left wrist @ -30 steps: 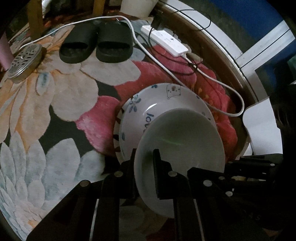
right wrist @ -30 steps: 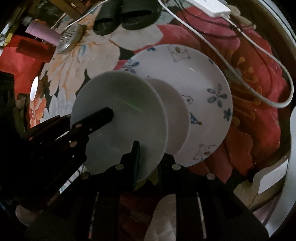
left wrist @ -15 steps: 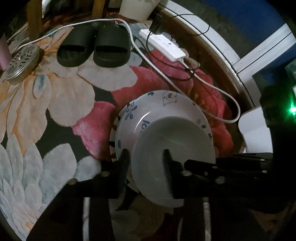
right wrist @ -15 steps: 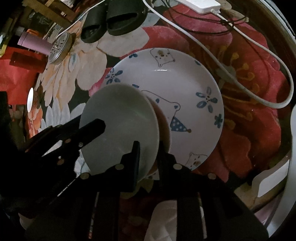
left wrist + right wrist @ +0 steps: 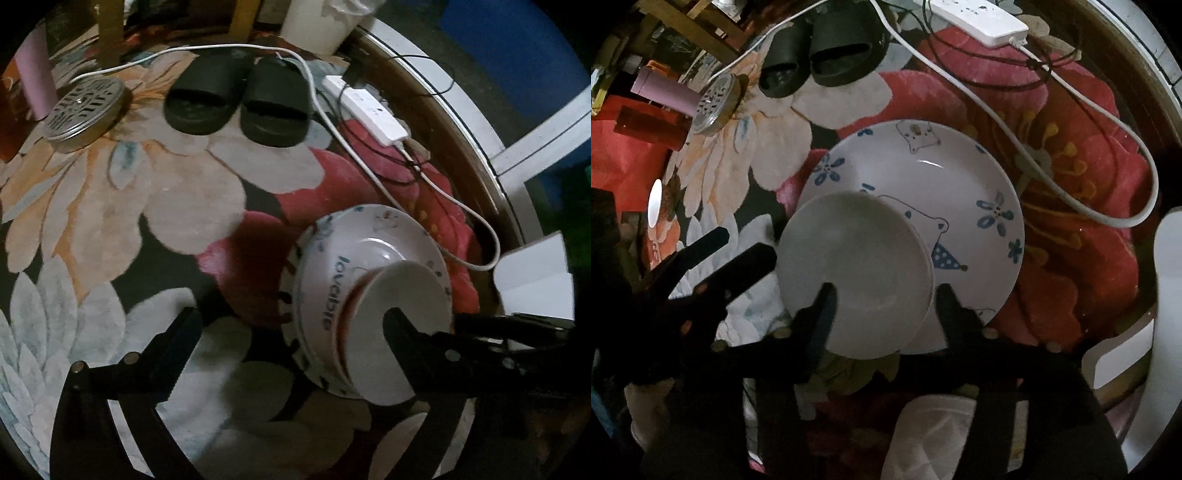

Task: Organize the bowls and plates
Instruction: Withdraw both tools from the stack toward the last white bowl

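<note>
White bowl [image 5: 855, 273] rests on patterned plate [image 5: 960, 177]; both grippers' jaws spread.

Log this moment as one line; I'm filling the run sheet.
step: stacking | left gripper: open | right gripper: open | plain bowl: set on bear plate | surface: floral rug

Small white plate [image 5: 857, 273]: covering the lower-left portion of the bear-print plate [image 5: 945, 177], hiding part of the bear drawing. White container [image 5: 317, 22]: being cut off at the frame's top edge. Pink cylinder [image 5: 35, 85]: disappearing into the dark upper-left margin.
</note>
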Action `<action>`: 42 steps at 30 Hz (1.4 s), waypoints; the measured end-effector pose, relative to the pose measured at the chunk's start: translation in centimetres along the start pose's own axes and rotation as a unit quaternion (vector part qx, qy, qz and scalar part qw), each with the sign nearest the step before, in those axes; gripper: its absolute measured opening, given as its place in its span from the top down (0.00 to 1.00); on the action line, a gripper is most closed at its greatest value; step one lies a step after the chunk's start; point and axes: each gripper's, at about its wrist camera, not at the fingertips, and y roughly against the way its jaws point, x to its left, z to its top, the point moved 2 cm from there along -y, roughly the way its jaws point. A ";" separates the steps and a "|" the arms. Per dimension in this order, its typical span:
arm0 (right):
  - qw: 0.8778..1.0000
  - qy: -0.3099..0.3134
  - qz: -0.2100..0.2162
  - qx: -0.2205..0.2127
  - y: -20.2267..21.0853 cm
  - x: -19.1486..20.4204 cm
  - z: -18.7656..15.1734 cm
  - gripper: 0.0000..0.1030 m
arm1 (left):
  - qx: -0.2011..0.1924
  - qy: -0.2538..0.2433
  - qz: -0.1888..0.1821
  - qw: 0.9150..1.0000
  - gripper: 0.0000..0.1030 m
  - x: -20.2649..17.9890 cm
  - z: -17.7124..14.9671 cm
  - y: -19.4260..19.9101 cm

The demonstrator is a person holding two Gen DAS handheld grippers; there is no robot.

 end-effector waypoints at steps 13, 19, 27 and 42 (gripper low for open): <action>0.999 0.011 -0.034 -0.029 0.8 0.1 0.7 0.00 | -0.015 -0.005 0.036 0.999 0.01 1.3 0.0 0.7; 0.999 0.011 -0.035 -0.036 0.6 0.8 1.0 0.00 | -0.021 0.002 0.045 0.999 0.01 2.5 -0.2 1.4; 0.998 0.036 -0.032 -0.036 -0.3 3.6 1.2 0.00 | -0.027 0.021 0.059 0.998 0.01 5.1 -0.6 2.7; 0.996 0.074 -0.026 -0.043 -1.7 8.4 1.6 0.00 | -0.037 0.062 0.085 0.994 0.01 10.7 -1.7 5.0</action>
